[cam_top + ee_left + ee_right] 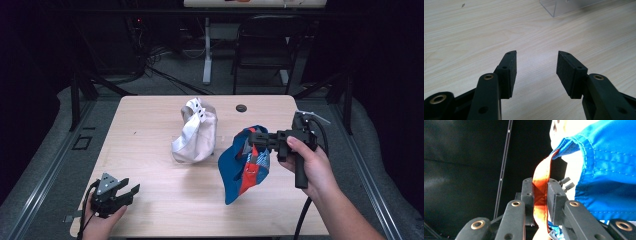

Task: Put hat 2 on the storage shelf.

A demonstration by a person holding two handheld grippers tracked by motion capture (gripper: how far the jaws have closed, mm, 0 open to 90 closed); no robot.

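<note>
A dim room surrounds a pale wooden table [150, 125], with a black folding chair [265, 45] and a tangle of cables on the floor beyond its far edge. Near the middle of the table rests a crumpled white cap [195, 132], beside a clear plastic stand [564, 6]. Just to its right, a blue cap [242, 167] with orange panels hangs lifted off the tabletop, its brim pointing down toward the near edge. The right gripper [254, 142], held level in a hand [310, 165] at the right side of the table, has its jaws clamped on the cap's orange strap [541, 187]; the strap is squeezed flat between the two pads, with blue fabric bunched just to the right. The left gripper [125, 192] rests at the near left corner of the table, well apart from both caps, its jaws spread wide with nothing but bare wood between them.
</note>
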